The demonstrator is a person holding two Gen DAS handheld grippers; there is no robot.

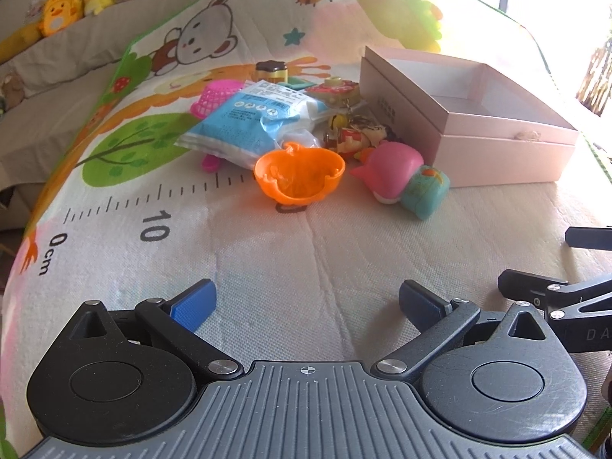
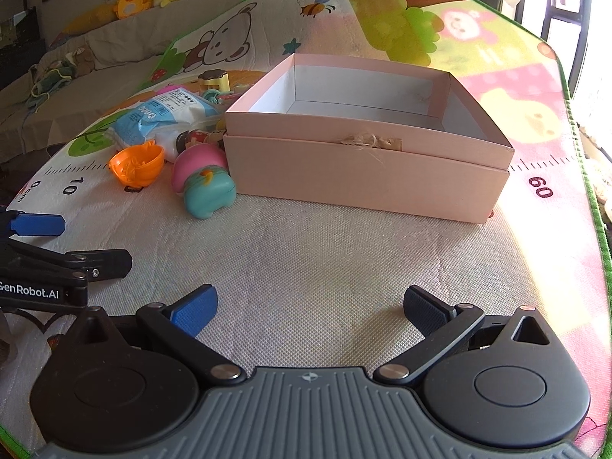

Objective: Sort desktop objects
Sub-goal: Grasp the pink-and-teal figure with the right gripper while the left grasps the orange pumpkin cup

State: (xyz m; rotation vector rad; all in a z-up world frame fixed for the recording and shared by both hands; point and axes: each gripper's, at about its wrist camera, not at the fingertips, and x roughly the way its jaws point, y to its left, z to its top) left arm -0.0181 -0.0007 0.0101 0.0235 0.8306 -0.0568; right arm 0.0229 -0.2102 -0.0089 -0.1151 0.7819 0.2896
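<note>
Toys [image 1: 306, 134] lying mid-frame, left of empty box [image 2: 367, 130]; left gripper [image 1: 306, 304] and right gripper [image 2: 310, 308] hovering spread, empty; starting best with nearest orange bowl [image 1: 300, 176].

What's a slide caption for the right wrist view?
Open right tool faces an empty pink box, toys piled beside it.

The left gripper [image 1: 306, 306] hangs wide open over the play mat [image 1: 267, 267], holding nothing. Ahead, an orange bowl [image 1: 300, 176] sits near a pink toy [image 1: 390, 170] and a blue bag [image 1: 248, 122]. A pink box [image 1: 493, 153] stands just beside the toys.
</note>
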